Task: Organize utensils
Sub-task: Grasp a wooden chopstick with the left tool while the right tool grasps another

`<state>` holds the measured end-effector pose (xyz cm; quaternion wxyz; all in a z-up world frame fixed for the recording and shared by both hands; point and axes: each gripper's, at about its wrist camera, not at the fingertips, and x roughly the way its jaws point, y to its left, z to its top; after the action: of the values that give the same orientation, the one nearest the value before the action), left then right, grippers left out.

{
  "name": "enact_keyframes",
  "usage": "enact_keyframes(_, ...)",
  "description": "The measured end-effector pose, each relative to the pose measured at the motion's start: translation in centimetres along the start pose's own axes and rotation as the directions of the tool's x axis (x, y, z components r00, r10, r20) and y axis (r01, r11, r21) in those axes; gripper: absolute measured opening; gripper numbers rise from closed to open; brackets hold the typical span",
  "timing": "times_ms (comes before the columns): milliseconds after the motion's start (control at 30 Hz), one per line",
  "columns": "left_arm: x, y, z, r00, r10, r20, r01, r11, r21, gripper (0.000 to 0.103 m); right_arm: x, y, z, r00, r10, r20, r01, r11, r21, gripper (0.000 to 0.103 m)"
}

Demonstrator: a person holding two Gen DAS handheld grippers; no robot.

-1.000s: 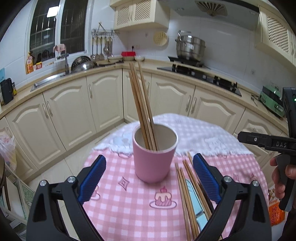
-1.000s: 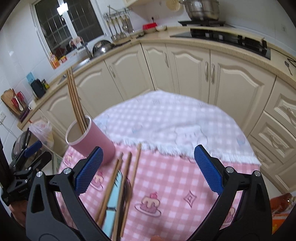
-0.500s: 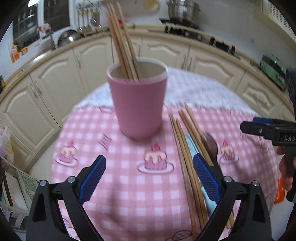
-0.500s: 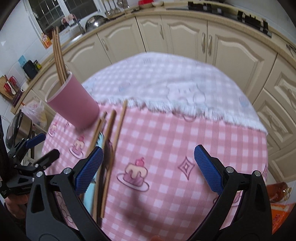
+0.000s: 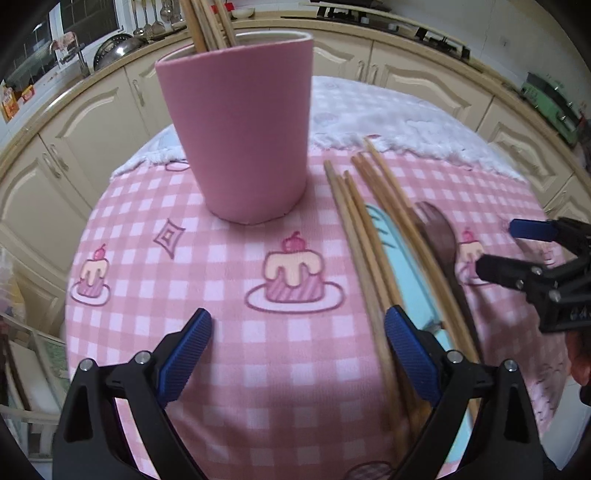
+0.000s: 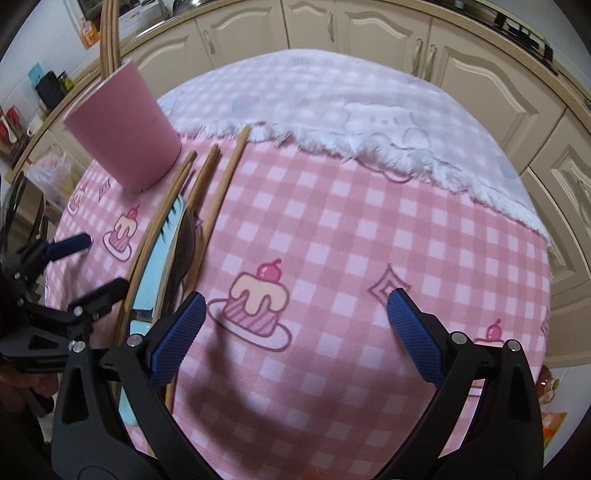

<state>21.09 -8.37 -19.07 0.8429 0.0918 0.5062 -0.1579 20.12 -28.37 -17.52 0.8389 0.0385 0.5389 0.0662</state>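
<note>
Left wrist view:
Left tongs [image 5: 297, 345]: blue-padded black jaws spread wide and holding nothing, low over the pink checked cloth with cake prints [image 5: 221, 332] that covers the round worktop.
Tall pink cup [image 5: 240, 125]: upright on the cloth at far centre, with several long wooden chopsticks [image 5: 207, 22] standing in it and leaning left.
Loose wooden chopsticks [image 5: 365, 236]: lying flat on the cloth just right of the cup, running from far to near; their near ends pass under the right-hand blue pad [image 5: 410, 358].
Pale blue flat utensil [image 5: 410, 273]: flat among the loose chopsticks; its exact kind cannot be told.
Dark brown wooden spoon [image 5: 443, 240]: on the right side of the bundle, bowl end far.
Right tongs [image 5: 495, 247]: at the right edge, jaws parted and empty, just right of the spoon.
White fluffy cloth [image 5: 406, 118]: covers the far part of the worktop.

Right wrist view:
Right tongs [image 6: 293, 334]: wide apart, gripping nothing, above a cake print on the pink cloth [image 6: 369, 240].
Pink cup [image 6: 125, 129]: far left, upright, chopsticks [image 6: 109, 33] rising from it.
Loose chopsticks [image 6: 218, 192]: between the cup and the near left blue pad [image 6: 173, 343], with the blue utensil [image 6: 155, 266] and dark spoon [image 6: 183, 254] among them.
Left tongs [image 6: 96, 262]: at the left edge, parted, empty, close beside the bundle.
Cream cabinets [image 6: 369, 33]: along the far side.
</note>
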Motion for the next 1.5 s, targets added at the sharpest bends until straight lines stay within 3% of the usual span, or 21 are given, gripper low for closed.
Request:
enact_keyframes(233,0.1,0.2,0.1,1.000,-0.005,0.000,0.005,1.000,0.005,0.093,0.4,1.6,0.2,1.000,0.008,0.005,-0.008,0.999,-0.039,0.097)
enact_keyframes(767,0.5,-0.1,1.1,0.999,0.044,-0.003,-0.044,0.998,0.045,0.093,2.3,3.8,1.7,0.995,-0.098,-0.032,0.094,0.990,-0.109,0.096)
enact_keyframes(1000,1.6,-1.2,2.9,0.998,0.047,-0.052,-0.043,0.995,0.090,0.089,2.2,3.2,2.9,0.995,-0.082,-0.053,0.077,0.993,-0.086,0.082)
enact_keyframes(1167,1.8,-1.6,4.4,0.996,0.001,-0.086,0.008,0.995,0.101,0.062,2.6,3.6,4.5,0.996,-0.065,-0.059,0.061,0.995,-0.076,0.067)
enact_keyframes(1300,2.2,-2.2,5.5,0.995,-0.027,-0.093,0.037,0.994,0.106,0.048,3.1,4.2,5.6,0.996,-0.071,-0.057,0.066,0.994,-0.085,0.052)
enact_keyframes(1367,2.4,-2.7,5.5,0.995,-0.041,-0.092,0.051,0.993,0.106,0.030,3.3,4.5,6.1,0.996,-0.078,-0.052,0.073,0.993,-0.098,0.044)
enact_keyframes(1400,2.5,-2.7,5.5,0.995,-0.050,-0.092,0.060,0.993,0.105,0.023,3.3,4.6,6.1,0.996,-0.079,-0.050,0.073,0.991,-0.108,0.036)
enact_keyframes(1433,2.6,-2.9,5.6,0.994,-0.059,-0.092,0.068,0.992,0.107,0.011,3.4,4.8,6.3,0.996,-0.069,-0.049,0.062,0.990,-0.123,0.022)
enact_keyframes(1500,2.6,-3.3,5.5,0.993,-0.082,-0.091,0.091,0.991,0.103,0.007,3.3,5.0,6.2,0.998,-0.043,-0.047,0.037,0.990,-0.134,0.006)
